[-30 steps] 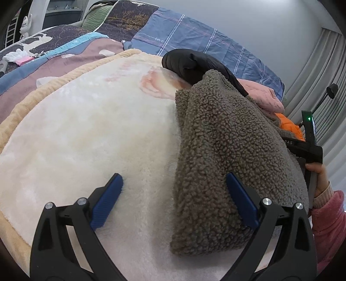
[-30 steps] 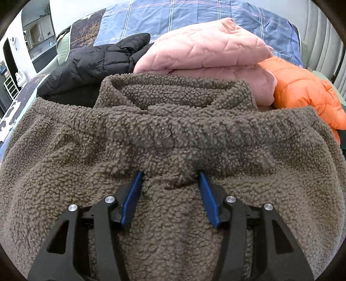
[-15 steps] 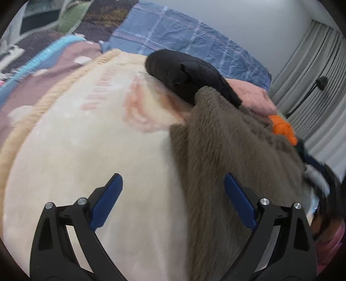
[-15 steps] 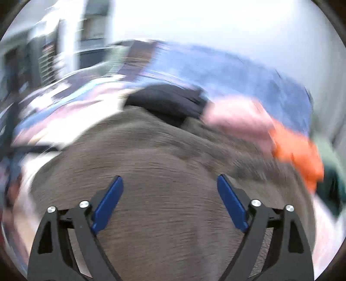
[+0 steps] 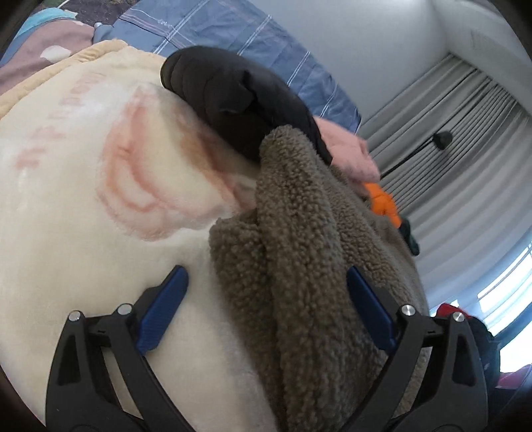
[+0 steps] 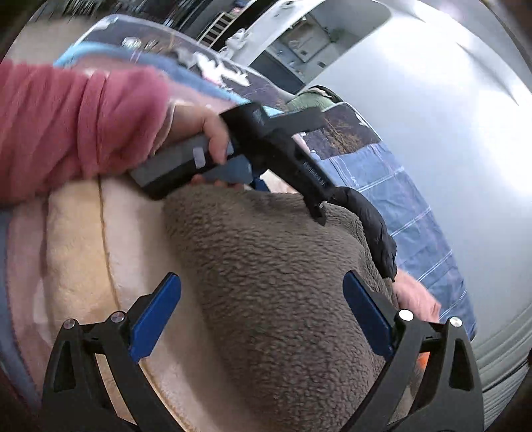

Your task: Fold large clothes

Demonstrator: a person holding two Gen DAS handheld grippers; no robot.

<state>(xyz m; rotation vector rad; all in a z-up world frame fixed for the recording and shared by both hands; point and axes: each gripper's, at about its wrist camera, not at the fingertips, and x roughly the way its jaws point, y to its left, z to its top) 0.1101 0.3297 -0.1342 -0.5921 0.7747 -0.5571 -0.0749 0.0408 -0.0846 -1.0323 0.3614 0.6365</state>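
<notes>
The right gripper has just been spreading its jaws and now stands wide apart over the brown fleece garment, pads clear of the pile. The left gripper is also spread wide, one blue pad over the cream blanket, the other just beside the fleece's folded edge; whether that pad touches the pile is unclear.

The cream blanket covers the bed, with a pink print toward 11 o'clock in the left wrist view. The fleece lies on it from 6 toward 1 o'clock. At 12 o'clock a black puffer jacket touches its far end; pink and orange garments sit beyond at 2 o'clock. A blue checked quilt backs them against a grey wall, grey curtains at 3 o'clock.

In the right wrist view a hand in a pink sleeve holds the left gripper at 10 o'clock. Bare blanket lies open toward 9 o'clock.
</notes>
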